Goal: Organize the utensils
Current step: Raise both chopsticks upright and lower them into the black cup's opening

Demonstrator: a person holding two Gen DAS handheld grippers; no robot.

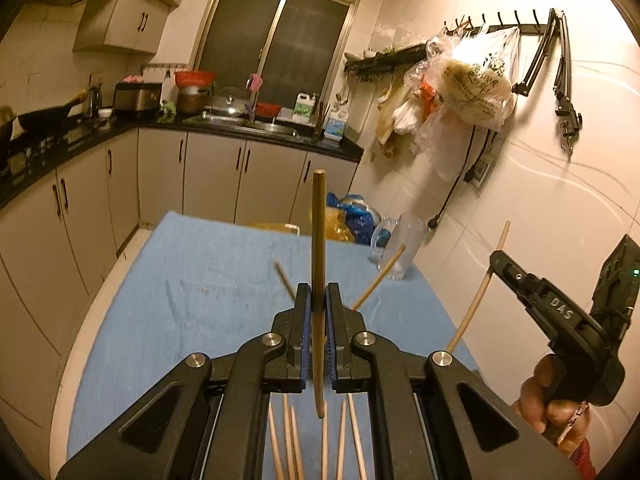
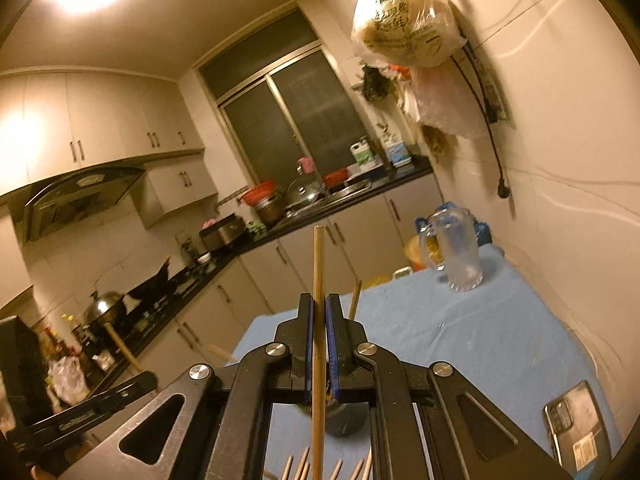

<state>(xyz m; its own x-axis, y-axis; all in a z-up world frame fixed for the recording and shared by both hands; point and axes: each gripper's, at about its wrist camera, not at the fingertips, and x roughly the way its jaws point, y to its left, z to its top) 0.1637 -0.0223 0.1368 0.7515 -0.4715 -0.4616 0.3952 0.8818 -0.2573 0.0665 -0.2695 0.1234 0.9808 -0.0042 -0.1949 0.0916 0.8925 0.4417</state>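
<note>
Left wrist view. The left gripper (image 1: pixel 319 300) is clamped on one chopstick (image 1: pixel 319 240), which stands nearly upright between the pads, clear of the blue table (image 1: pixel 180 280). At the right edge the right gripper (image 1: pixel 498 258), held by a hand (image 1: pixel 556 400), pinches a second, paler stick (image 1: pixel 476 304) that slants up to the right. More chopsticks (image 1: pixel 312 440) lie loose on the cloth at the near edge, under the gripper body, and two more (image 1: pixel 380 276) show just beyond the fingers. A clear glass mug (image 1: pixel 396 248) stands at the far right of the table; no stick can be seen in it. Judgement: the task is at an early stage, two sticks lifted and most not yet gathered. Readable writing: "DAS" on the right gripper's arm. Print on the hanging bag (image 1: pixel 476 84) is not legible.

Right wrist view. The right gripper (image 2: pixel 319 316) is closed on its stick (image 2: pixel 319 280), upright. The mug (image 2: pixel 456 252) stands far right, apparently empty. Loose stick ends (image 2: pixel 332 468) show at the near edge. A phone (image 2: pixel 576 428) lies near right; its label is too small to read. The bag's (image 2: pixel 404 32) characters are blurred.
</note>
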